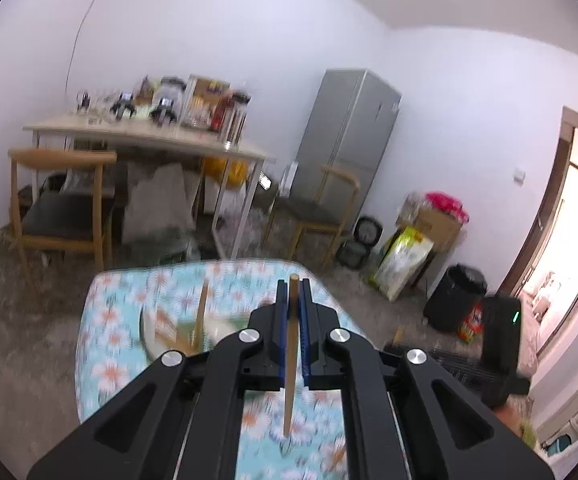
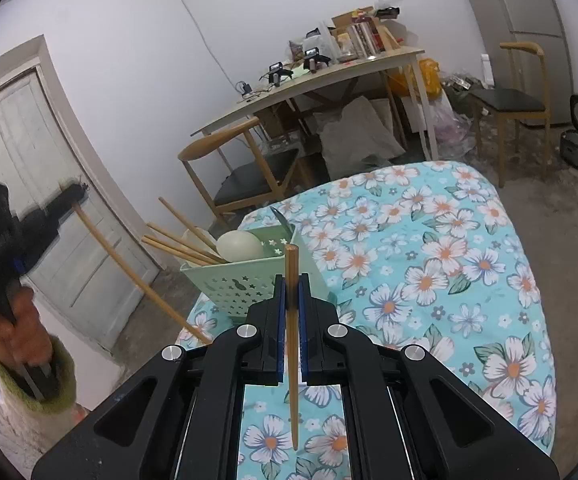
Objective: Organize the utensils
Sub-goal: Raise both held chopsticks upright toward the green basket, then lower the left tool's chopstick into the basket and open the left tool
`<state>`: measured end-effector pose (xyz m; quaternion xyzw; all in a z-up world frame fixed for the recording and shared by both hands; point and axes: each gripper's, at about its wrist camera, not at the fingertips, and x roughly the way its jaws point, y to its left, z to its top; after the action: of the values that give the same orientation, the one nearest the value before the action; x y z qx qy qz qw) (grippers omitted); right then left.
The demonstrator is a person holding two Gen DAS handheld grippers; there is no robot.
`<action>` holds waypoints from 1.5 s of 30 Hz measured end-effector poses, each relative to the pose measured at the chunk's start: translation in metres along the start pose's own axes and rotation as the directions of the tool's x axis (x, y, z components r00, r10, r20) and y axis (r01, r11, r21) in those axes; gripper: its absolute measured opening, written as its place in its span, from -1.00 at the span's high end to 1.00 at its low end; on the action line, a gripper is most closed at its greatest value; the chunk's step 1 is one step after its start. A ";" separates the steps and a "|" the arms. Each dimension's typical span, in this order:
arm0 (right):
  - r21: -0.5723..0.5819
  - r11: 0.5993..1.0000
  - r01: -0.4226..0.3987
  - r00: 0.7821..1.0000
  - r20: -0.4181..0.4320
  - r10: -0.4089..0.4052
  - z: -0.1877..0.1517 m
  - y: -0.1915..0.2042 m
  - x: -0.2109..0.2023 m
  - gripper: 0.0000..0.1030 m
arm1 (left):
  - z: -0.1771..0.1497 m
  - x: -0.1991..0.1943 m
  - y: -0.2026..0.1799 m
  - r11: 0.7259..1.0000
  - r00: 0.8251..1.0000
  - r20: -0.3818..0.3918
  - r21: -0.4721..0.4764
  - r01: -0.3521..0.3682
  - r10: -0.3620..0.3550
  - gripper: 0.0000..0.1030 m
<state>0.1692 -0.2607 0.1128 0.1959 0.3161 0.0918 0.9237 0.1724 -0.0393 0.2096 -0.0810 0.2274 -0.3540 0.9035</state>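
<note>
**Operator:** I'm over the bench (image 2: 469, 240), the one under the blue flowered cloth. The green perforated utensil basket (image 2: 245, 280) stands near its left edge in my right view, already carrying several chopsticks (image 2: 181, 240) leaning out to the left, a pale spoon (image 2: 240, 245) and what looks like a knife tip behind it.

**Observer:** What are you holding?

**Operator:** One chopstick per side. My right gripper (image 2: 292, 280) is pinched on a wooden chopstick (image 2: 292, 344) between the blue pads. Its long axis runs along the fingers, thick end pointing forward toward the basket, thin end back toward me. I judge that grip suits dropping it in lengthwise.

**Observer:** And the left?

**Operator:** My left gripper (image 1: 293, 292) is also clamped on a second chopstick (image 1: 291, 360). In the left view, which is blurred, it stands the same way, thick end forward. In the right view that gripper sits high at the far left, well apart from the basket, its stick slanting down toward the bench edge.

**Observer:** So the next step?

**Operator:** Probably carrying both over the basket's open top; neither is in yet.
</note>
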 end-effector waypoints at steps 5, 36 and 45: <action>0.010 1.000 0.001 1.000 -0.007 -0.001 -0.003 -0.004 0.002 0.92 | 0.037 -0.001 -0.008 1.000 0.993 0.116 0.028 -0.008 0.005 0.91; 0.027 1.000 0.013 0.999 -0.030 -0.012 -0.005 -0.012 0.006 0.92 | -0.007 0.111 0.020 0.988 0.988 0.044 0.018 -0.152 0.151 0.05; -0.038 0.999 0.006 0.999 0.050 -0.004 0.022 0.004 -0.014 0.92 | -0.018 0.059 0.011 0.986 0.981 0.108 0.020 -0.164 0.161 -0.17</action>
<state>0.1713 -0.2678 0.1379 0.1797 0.2914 0.0905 0.9352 0.2085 -0.0707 0.1694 -0.0677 0.1797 -0.2777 0.9413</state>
